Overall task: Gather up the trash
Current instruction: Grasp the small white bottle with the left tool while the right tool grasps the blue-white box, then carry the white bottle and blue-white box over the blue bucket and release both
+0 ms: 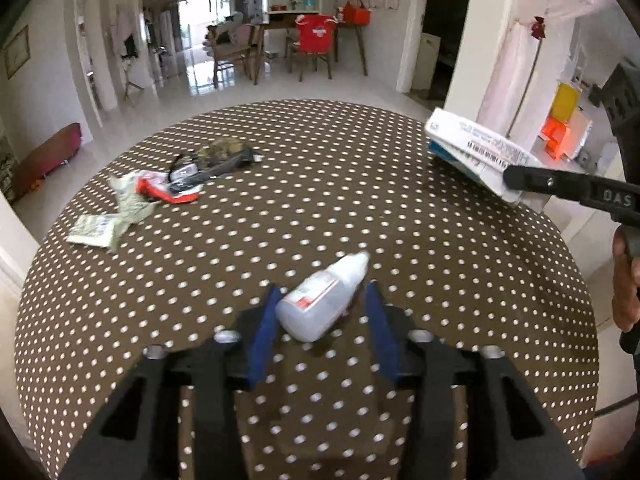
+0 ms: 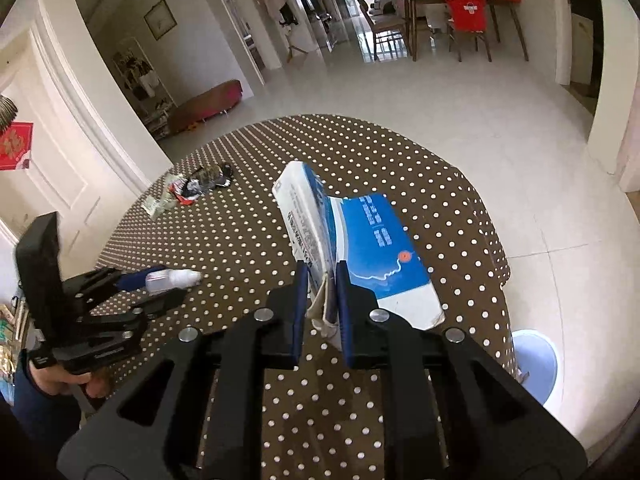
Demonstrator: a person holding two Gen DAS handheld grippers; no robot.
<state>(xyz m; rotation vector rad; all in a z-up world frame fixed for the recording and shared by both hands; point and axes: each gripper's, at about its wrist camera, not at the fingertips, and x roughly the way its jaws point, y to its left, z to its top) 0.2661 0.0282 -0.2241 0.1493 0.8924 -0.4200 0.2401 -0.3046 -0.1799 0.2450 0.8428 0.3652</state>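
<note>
A small white plastic bottle (image 1: 324,300) with a red label sits between the blue pads of my left gripper (image 1: 322,288), which is shut on its body, nozzle pointing away. My right gripper (image 2: 322,266) is shut on the edge of a flattened blue and white carton (image 2: 372,240), held tilted over the table. In the left wrist view the carton (image 1: 472,152) hangs at the right edge in the right gripper (image 1: 514,180). The right wrist view shows the left gripper (image 2: 160,286) with the bottle (image 2: 172,278) at the left. Crumpled wrappers (image 1: 160,188) lie at the table's far left.
The round table (image 1: 360,208) wears a brown cloth with white dots. A light-blue bin (image 2: 536,364) stands on the floor by the table's right side. A person's hand (image 2: 60,380) grips the left tool. Wooden chairs and a dining table stand far back.
</note>
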